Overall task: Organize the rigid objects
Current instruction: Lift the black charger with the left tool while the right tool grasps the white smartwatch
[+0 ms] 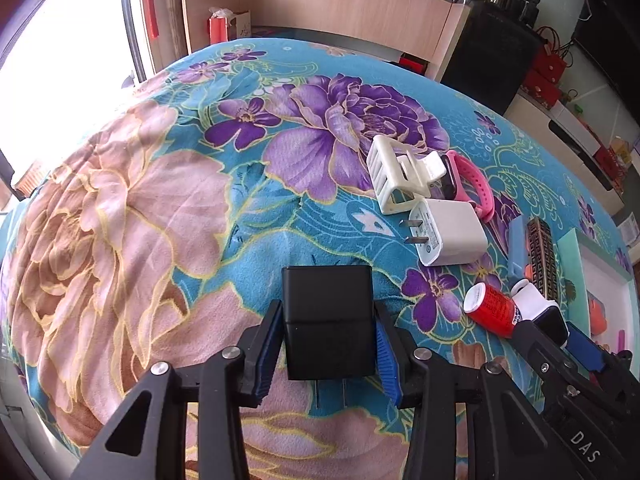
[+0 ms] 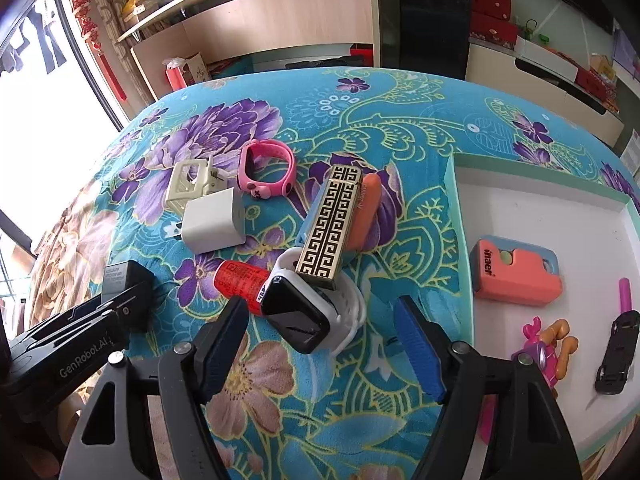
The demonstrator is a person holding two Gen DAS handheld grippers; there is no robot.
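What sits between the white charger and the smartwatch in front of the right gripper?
A red bottle lies on its side between the white charger and the smartwatch, its far end tucked under the watch; the right wrist view shows it.

I see bright daylight from the blown-out window [image 1: 60,60] at left; sharp centre, strong fisheye bending at edges.

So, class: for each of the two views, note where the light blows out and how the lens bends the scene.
Left wrist view: the window at upper left is blown out to white, and the floral cloth bulges like a dome. Right wrist view: the same window washes out the left edge, the white tray rim curves, and the corners go dark.
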